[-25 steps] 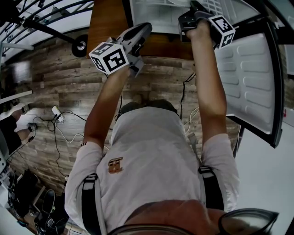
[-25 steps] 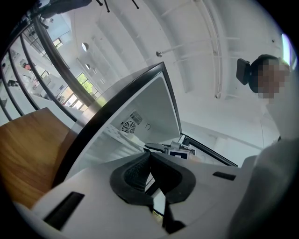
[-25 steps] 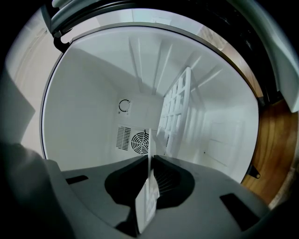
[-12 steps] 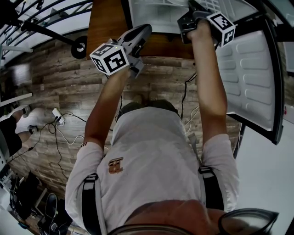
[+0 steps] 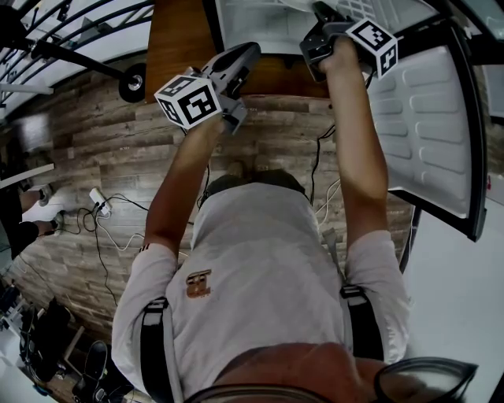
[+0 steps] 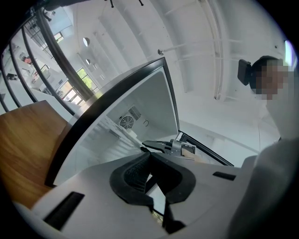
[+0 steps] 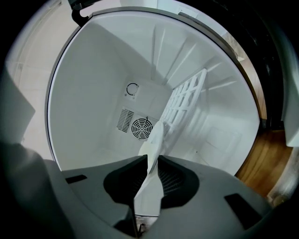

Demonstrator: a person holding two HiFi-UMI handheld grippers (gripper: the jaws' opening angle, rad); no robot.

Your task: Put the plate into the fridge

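The wooden floor (image 5: 102,149) fills the head view from 9 o'clock down to the middle. The white fridge (image 5: 260,24) stands open at 12 o'clock, and its door (image 5: 429,134) swings out at 2 o'clock. A brown wooden top (image 5: 177,39) sits at 11 o'clock, just beside the fridge. The left gripper (image 6: 150,156) is up in front of the fridge at 11 o'clock; its jaws are pressed together with nothing in them. The right gripper (image 7: 152,158) is in the fridge's open mouth at 12 o'clock, squeezing the white plate (image 7: 154,140) by its rim. The plate stands on edge and points at the round fan (image 7: 140,128) on the back wall
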